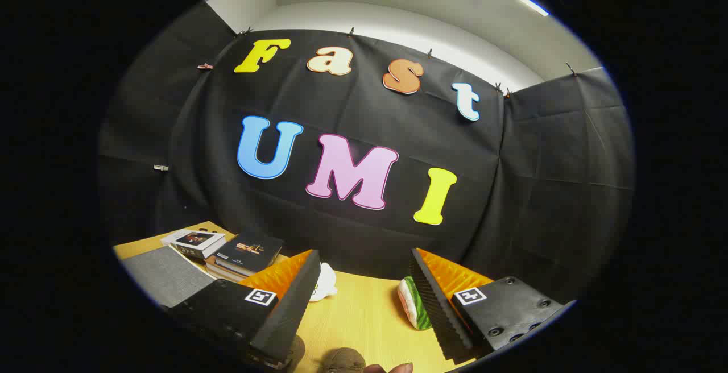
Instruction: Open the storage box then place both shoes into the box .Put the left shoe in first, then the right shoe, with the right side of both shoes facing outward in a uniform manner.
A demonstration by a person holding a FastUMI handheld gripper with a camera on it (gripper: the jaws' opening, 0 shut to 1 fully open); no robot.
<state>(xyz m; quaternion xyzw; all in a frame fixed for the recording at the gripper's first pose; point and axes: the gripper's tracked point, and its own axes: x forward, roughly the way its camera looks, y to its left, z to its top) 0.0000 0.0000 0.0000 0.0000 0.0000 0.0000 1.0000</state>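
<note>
My gripper (pixel 364 259) stands open over the wooden table (pixel 358 316), with nothing held between its fingers. A brown rounded thing (pixel 343 360), perhaps part of a shoe, peeks up between the fingers at their base, too little of it showing to tell. A second brown bit (pixel 296 349) sits beside the left finger. Just ahead of the left fingertip lies a small white object (pixel 325 282). A green, white and pink soft object (pixel 414 303) lies against the inner side of the right finger.
To the left of the fingers a stack of books (pixel 244 256) and a white boxed item (pixel 194 242) rest on the table, with a grey flat panel (pixel 165 276) in front of them. The booth's black cloth wall rises close behind the table.
</note>
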